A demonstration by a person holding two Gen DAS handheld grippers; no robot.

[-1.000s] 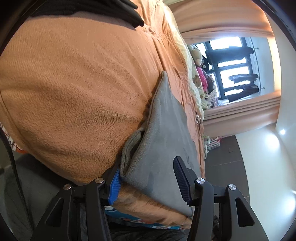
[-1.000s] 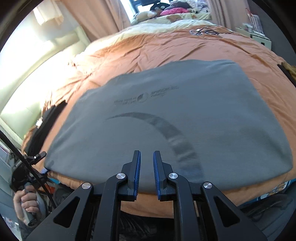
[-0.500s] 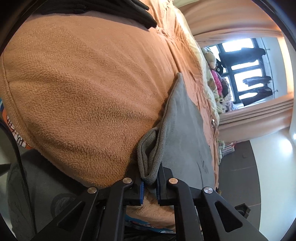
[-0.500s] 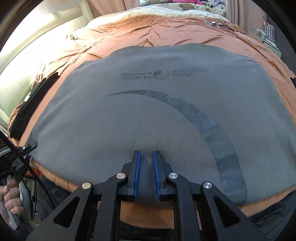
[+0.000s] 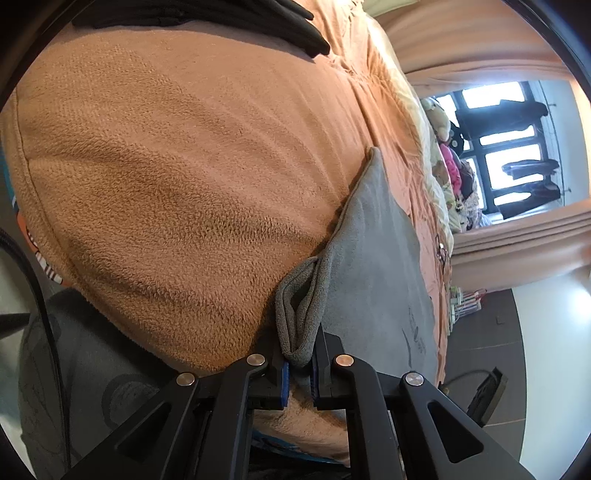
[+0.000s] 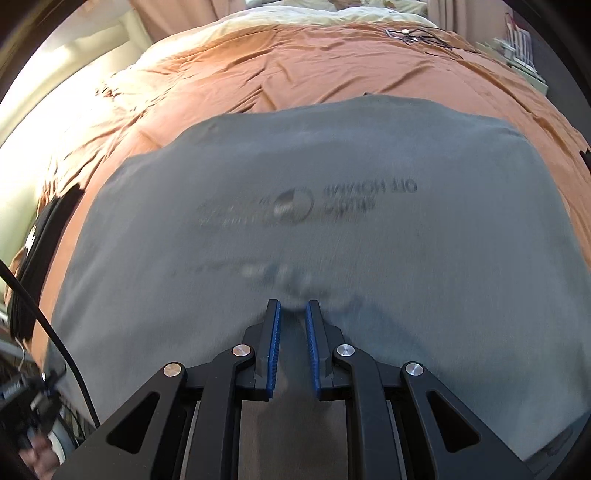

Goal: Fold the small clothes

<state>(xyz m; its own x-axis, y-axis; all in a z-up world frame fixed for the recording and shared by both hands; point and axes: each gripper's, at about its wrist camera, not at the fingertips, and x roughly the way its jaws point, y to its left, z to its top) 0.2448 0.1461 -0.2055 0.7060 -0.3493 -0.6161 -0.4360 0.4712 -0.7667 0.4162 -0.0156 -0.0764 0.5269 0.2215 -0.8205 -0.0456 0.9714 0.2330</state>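
Left gripper [image 5: 298,363]: jaws clamped on a bunched corner of the grey T-shirt [image 5: 373,266], the hem folded into a loop just ahead of the blue pads [image 5: 283,380]. Judgement: the corner is pinched at the near edge of the bed so the cloth can be lifted and carried over for a fold. The shirt lies flat on the orange fleece blanket [image 5: 177,177], which gives a broad soft surface for folding; a black garment [image 5: 258,22] lies well apart at the far end, likely set aside. Window [image 5: 517,147] and curtains beyond the bed. Right wrist view: right gripper [image 6: 293,310] nearly closed, a narrow gap between the pads, nothing seen pinched between them; tips sit low over the middle of the shirt's near part, where the cloth looks slightly puckered just ahead of them. Blur prevents telling whether they touch. Judgement: it is placed mid-cloth to pin or smooth the shirt while the left holds the corner. Printed logo [image 6: 291,203] faces up, further along the shirt.
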